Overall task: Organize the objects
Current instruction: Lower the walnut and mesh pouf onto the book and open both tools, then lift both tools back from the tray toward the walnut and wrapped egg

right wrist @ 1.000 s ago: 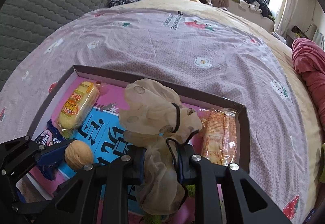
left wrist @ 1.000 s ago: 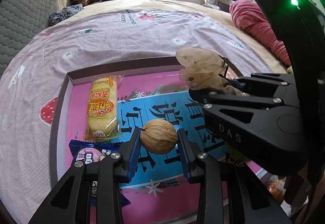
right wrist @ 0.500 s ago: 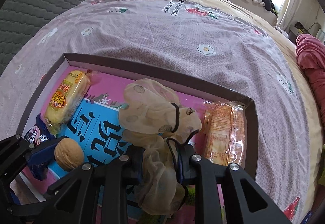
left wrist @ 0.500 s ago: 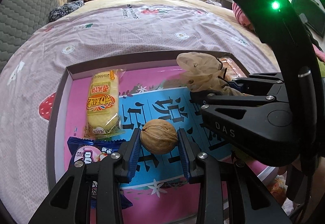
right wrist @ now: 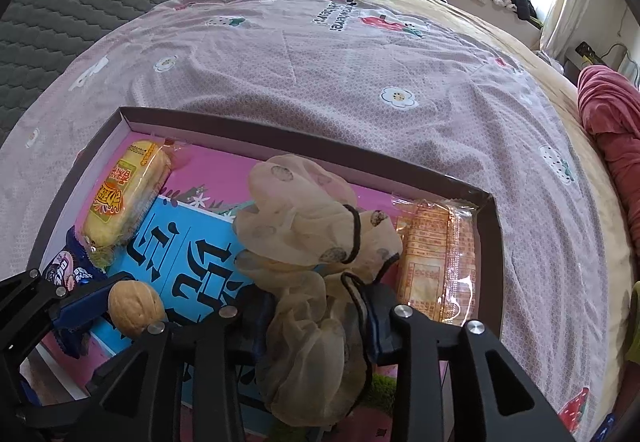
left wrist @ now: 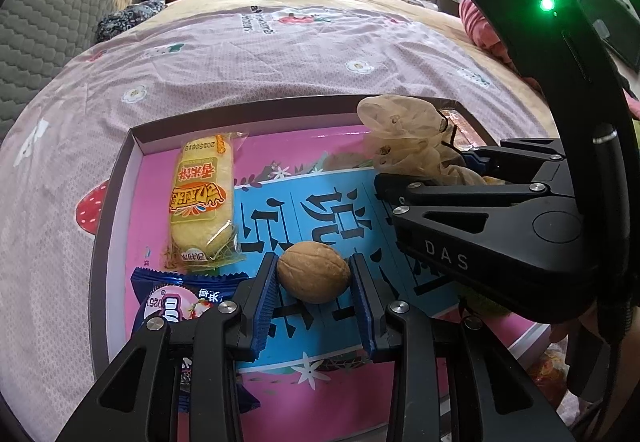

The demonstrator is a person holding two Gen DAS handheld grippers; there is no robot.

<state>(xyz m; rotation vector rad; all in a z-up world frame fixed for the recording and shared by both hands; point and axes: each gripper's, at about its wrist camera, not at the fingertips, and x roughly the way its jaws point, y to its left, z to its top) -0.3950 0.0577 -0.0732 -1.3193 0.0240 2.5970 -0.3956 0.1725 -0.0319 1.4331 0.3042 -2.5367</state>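
Observation:
A shallow box tray (left wrist: 240, 113) with a pink and blue printed floor lies on the bed. My left gripper (left wrist: 314, 282) is shut on a walnut (left wrist: 314, 274) just above the tray's near middle. Its blue pads press both sides of the nut. The same walnut (right wrist: 136, 308) appears at lower left in the right wrist view. My right gripper (right wrist: 316, 318) has a beige sheer scrunchie (right wrist: 304, 217) with a black elastic between its jaws. Those jaws are opening, and the fabric still fills the gap and touches both pads. The scrunchie (left wrist: 404, 133) hangs over the tray's right half.
Inside the tray (right wrist: 280, 133) lie a yellow wrapped cake (left wrist: 200, 197) at far left, a blue snack packet (left wrist: 176, 306) at near left and an orange wafer packet (right wrist: 436, 262) along the right wall. Pink flowered bedding (right wrist: 320, 73) surrounds it. A red blanket (right wrist: 612, 113) lies right.
The right gripper's jaws stand wider around the scrunchie than before, and the gripper has tipped slightly toward the tray. The left gripper keeps the walnut in the same spot.

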